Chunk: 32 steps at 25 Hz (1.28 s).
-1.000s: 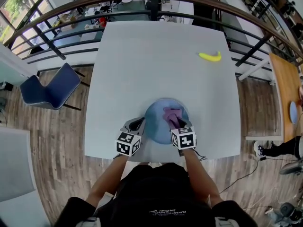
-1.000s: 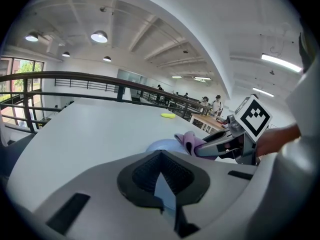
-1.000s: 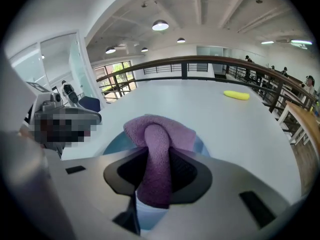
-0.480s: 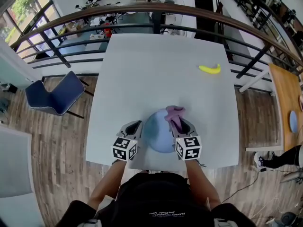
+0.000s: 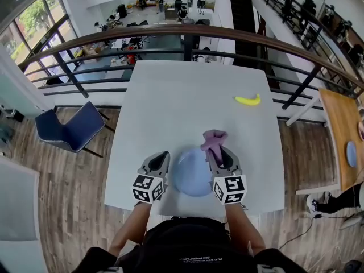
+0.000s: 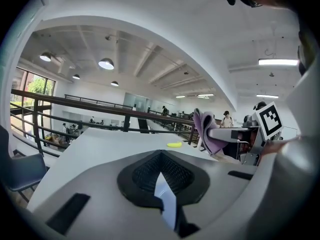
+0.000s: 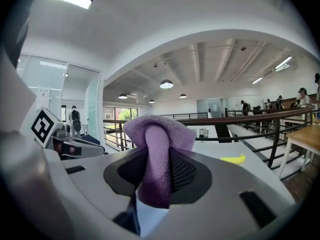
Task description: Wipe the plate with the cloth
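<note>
Banana (image 5: 248, 100) on white table (image 5: 170, 95), well ahead-right of right tong (image 5: 219, 151). Blue chair (image 5: 71, 128) on wood floor (image 5: 74, 186), far left of left tong (image 5: 161, 154). Railing (image 5: 187, 32) beyond table.

Right gripper (image 7: 157, 173) jaws closed on purple cloth (image 7: 159, 151). Cloth pinched upright between black pads, top bulging above jaws in rounded fold, lower end hanging below pads. Left gripper (image 7: 75, 146) at left, marker cube (image 7: 44, 125) facing camera. Beyond jaws, white table (image 7: 216, 147); banana (image 7: 233, 159) on it, right, well apart from cloth. Railing (image 7: 240, 119) behind table. Round ceiling lamps (image 7: 166, 84) overhead.
</note>
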### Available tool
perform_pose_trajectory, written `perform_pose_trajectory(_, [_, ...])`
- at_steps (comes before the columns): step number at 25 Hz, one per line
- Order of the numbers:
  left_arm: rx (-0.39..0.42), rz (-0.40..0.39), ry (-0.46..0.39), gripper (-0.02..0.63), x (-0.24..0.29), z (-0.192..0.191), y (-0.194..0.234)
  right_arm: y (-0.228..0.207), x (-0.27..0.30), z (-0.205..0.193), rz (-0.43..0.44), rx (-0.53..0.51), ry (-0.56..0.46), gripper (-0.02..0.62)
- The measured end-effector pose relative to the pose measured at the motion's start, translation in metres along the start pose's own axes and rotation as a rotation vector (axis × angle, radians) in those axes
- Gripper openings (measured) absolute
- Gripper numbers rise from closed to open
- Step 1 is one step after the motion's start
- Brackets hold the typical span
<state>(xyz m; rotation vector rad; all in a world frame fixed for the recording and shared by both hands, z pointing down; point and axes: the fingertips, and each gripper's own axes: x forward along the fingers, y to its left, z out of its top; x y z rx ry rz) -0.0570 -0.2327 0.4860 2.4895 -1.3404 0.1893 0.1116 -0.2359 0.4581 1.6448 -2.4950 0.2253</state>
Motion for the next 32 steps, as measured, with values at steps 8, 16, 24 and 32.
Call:
perform_pose_trajectory(8, [0.030, 0.000, -0.073, 0.006, -0.012, 0.036, -0.001, 0.000, -0.018, 0.042, -0.047, -0.056, -0.126, 0.114])
perform_pose_trajectory(16, [0.034, 0.015, -0.061, 0.006, -0.016, 0.035, 0.001, 0.002, -0.020, 0.047, -0.046, -0.044, -0.127, 0.112])
perform_pose_trajectory(24, [0.035, 0.007, -0.049, 0.006, -0.012, 0.033, -0.002, 0.002, -0.018, 0.045, -0.032, -0.035, -0.116, 0.112])
perform_pose_trajectory(32, [0.033, 0.003, -0.028, 0.008, -0.013, 0.021, -0.008, 0.002, -0.019, 0.036, -0.017, -0.030, -0.106, 0.112])
